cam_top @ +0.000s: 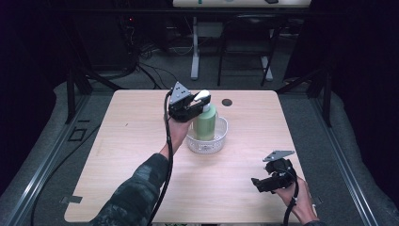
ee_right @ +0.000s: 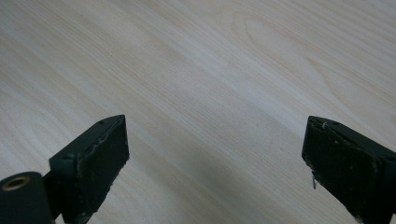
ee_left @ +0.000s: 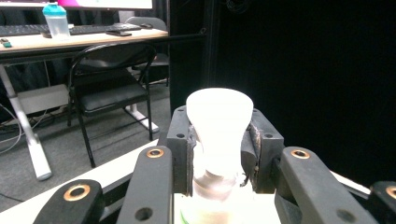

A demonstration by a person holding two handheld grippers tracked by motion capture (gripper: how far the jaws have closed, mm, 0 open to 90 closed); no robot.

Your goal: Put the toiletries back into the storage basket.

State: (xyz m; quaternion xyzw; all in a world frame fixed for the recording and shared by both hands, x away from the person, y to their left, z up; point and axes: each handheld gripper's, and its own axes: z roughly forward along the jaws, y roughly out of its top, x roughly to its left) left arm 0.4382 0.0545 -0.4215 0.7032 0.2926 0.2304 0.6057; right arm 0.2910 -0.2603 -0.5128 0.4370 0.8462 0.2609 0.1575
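A green bottle [cam_top: 205, 121] with a white cap [cam_top: 203, 95] stands upright in a clear plastic bowl [cam_top: 221, 136] near the middle of the table. My left gripper [cam_top: 195, 102] is shut on the bottle's white cap [ee_left: 219, 122], one jaw on each side of it. My right gripper [cam_top: 258, 183] hovers over the table's front right part, tilted downward and to the left. In the right gripper view its jaws stand wide apart over bare wood, so my right gripper [ee_right: 215, 158] is open with nothing between its fingers.
A dark round hole [cam_top: 227, 102] is set in the wooden table [cam_top: 131, 155] behind the bowl. Beyond the far edge are a folding chair [ee_left: 114, 79], desk legs [cam_top: 195, 52] and cables on the floor. A desk with a bottle [ee_left: 57, 19] stands farther back.
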